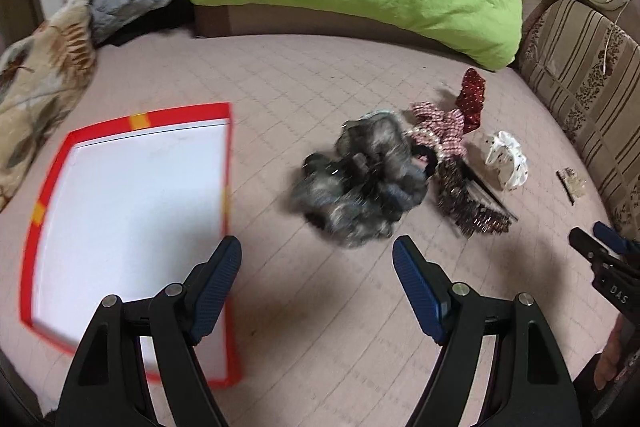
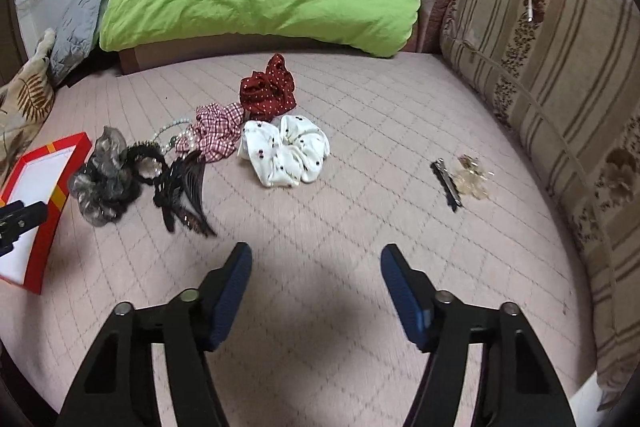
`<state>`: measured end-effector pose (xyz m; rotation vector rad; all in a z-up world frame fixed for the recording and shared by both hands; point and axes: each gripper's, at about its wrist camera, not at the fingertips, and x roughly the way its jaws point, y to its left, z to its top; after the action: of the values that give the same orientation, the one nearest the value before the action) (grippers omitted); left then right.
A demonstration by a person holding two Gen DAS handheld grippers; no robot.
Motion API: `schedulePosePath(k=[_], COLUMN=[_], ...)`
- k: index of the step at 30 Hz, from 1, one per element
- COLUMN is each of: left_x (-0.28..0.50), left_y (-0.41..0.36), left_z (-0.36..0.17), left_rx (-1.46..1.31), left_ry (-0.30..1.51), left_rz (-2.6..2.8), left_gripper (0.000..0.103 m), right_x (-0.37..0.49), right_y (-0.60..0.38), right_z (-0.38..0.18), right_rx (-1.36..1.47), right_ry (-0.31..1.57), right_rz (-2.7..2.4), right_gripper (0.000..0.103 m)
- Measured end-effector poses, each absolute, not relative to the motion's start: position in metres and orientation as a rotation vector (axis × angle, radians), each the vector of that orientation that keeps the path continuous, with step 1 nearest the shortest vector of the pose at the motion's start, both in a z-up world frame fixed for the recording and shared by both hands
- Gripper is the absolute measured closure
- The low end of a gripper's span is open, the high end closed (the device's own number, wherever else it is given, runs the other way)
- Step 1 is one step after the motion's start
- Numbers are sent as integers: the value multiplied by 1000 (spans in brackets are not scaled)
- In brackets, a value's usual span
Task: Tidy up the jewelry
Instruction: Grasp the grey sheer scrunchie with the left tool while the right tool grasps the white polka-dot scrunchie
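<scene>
**Both tools open above the bed, accessories unsorted**

Left tool (image 1: pixel 317 255): jaws apart, holding nothing, at lower centre of the left wrist view. It points between the red box (image 1: pixel 44 195) at left and the grey scrunchie (image 1: pixel 356 187) just ahead, probably lined up for a pick and a short transfer into the box.

Right tool (image 2: pixel 316 263): jaws apart, empty, at lower centre of the right wrist view, over bare quilted bed cover (image 2: pixel 360 131).

The task items lie on the bed: white scrunchie (image 2: pixel 286 151), checked scrunchie (image 2: pixel 218 137) and red dotted scrunchie (image 2: pixel 268 89) touching one another at centre; black hair clips (image 2: pixel 184 195) to the left; a black slide (image 2: pixel 446 185) with a pale clip (image 2: pixel 472 179) apart at right.

Legible writing: "DAS" on the right tool's body, right edge of the left wrist view.
</scene>
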<state>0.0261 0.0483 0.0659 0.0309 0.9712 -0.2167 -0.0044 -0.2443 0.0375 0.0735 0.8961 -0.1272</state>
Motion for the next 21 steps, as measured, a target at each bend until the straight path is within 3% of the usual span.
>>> schedulePosePath(k=[13,21], left_x=[80,95], left_y=[40,41], left_z=[32,15], left_rx=[0,-77], left_ry=[1052,1112], left_rz=[-227,-294], left_gripper=[26,54], right_x=[50,87], right_y=[-260,-255], right_z=[22,13], right_rx=[166,196], right_ry=[894,891], right_rz=[-32,10], right_gripper=[40,40])
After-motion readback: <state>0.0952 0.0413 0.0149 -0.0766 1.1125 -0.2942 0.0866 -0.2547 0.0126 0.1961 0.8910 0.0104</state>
